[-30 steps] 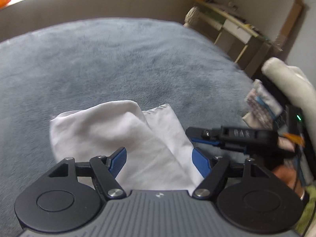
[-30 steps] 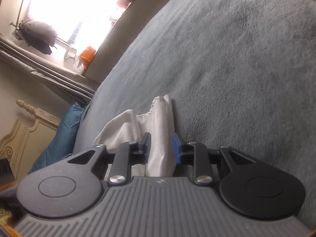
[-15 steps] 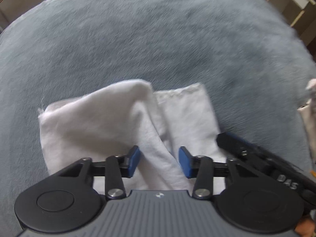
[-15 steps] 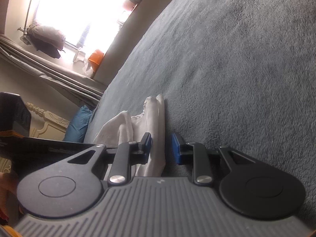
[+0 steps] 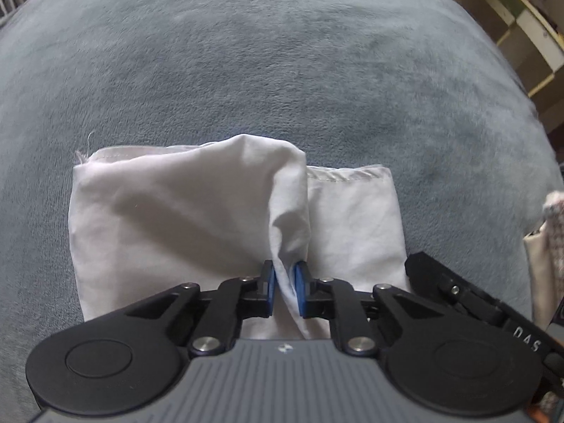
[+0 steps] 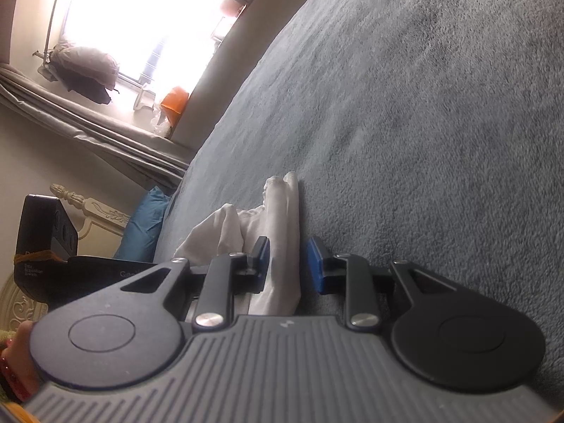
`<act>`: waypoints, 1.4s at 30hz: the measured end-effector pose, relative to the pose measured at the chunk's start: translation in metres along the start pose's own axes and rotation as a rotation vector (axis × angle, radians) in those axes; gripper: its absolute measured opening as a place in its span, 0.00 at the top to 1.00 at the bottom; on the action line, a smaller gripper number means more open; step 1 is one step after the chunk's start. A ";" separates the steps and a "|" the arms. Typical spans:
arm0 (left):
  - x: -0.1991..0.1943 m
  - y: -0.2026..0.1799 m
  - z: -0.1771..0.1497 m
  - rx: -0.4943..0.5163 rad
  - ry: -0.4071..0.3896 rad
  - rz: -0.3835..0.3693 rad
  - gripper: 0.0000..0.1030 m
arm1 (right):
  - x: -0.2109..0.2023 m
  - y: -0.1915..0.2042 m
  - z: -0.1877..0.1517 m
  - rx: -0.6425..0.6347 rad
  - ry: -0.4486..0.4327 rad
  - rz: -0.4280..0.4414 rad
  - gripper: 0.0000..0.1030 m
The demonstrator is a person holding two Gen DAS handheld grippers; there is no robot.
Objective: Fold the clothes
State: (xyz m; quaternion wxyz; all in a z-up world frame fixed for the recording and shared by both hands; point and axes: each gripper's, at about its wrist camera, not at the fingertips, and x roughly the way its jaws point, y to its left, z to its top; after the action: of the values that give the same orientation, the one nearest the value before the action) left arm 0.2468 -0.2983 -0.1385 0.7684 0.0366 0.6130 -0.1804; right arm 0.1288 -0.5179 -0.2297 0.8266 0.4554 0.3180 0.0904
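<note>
One white cloth point(image 5: 183, 218) on grey blanket point(image 5: 282, 70); left hand-held gripper point(image 5: 283, 290) clamped on its fold, right hand-held gripper point(image 6: 287, 264) part-open astride.

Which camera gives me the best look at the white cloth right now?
The left wrist view: the white cloth lies spread on the grey blanket, its hems and raised fold visible. The right wrist view sees it edge-on, a narrow bunched strip between that tool's fingers.
</note>
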 end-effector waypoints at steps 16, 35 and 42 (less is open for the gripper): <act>0.001 -0.003 -0.008 -0.003 -0.055 0.026 0.96 | 0.006 0.013 -0.007 -0.115 0.027 -0.060 0.76; -0.044 0.049 -0.037 -0.164 -0.176 -0.153 0.97 | 0.011 0.061 -0.014 -0.366 0.050 0.128 0.99; -0.056 0.050 -0.044 -0.167 -0.225 -0.200 0.97 | 0.036 0.081 -0.023 -0.469 0.188 0.174 0.99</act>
State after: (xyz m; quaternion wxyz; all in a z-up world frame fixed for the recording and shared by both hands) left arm 0.2121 -0.2265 -0.1042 0.8106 -0.1088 0.5367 -0.2074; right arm 0.1548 -0.4402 -0.1886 0.8655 0.2667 0.3232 0.2743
